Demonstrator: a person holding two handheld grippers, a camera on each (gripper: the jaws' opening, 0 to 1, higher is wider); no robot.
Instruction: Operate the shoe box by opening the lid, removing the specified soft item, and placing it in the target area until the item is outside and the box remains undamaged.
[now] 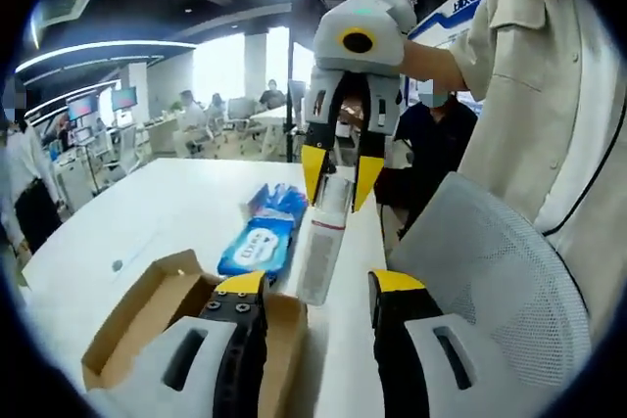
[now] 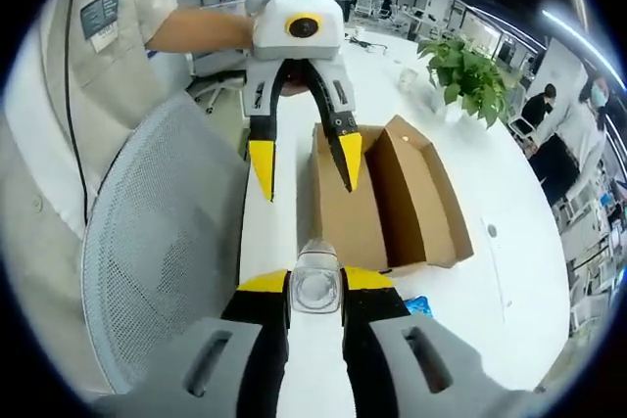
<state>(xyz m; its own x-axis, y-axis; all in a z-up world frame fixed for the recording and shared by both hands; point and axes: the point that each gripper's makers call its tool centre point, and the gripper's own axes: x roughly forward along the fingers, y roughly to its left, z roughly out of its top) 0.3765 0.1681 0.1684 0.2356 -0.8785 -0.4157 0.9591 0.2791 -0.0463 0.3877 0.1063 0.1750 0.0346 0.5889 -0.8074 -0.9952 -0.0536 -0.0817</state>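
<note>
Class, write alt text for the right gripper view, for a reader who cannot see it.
The right hand-held gripper is shut on a clear plastic packet above a white table. Opposite, the left hand-held gripper hangs open over an open cardboard shoe box, beside a grey mesh chair.
</note>
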